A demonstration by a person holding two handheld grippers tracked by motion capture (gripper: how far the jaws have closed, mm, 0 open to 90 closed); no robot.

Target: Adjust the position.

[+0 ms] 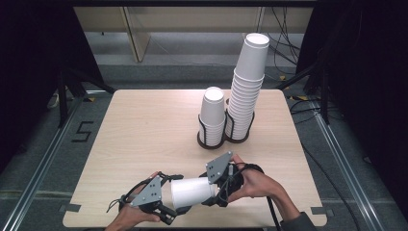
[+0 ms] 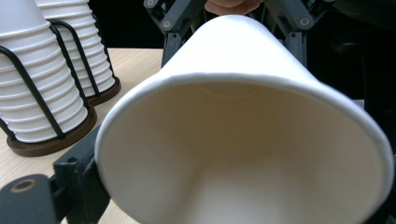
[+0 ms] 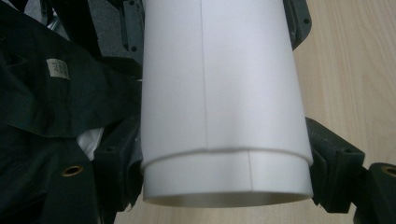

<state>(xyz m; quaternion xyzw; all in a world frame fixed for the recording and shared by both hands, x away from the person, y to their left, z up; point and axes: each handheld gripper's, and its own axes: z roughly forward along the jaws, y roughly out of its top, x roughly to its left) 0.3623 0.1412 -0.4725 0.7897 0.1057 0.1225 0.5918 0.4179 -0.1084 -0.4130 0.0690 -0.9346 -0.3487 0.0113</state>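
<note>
Two nested paper cups (image 1: 191, 192) lie sideways, apparently clamped between both hand-held grippers.

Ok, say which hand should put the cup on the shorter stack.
Right, probably: the right tool grips the cup at its base end, nearer the shorter stack; the left tool sits at the mouth.

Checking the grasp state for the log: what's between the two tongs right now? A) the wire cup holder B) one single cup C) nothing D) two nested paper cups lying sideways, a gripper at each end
D: the right gripper view shows one white cup sleeved over another, its rim stepping over the inner cup, with the left tongs and right tongs closed on opposite ends.
</note>
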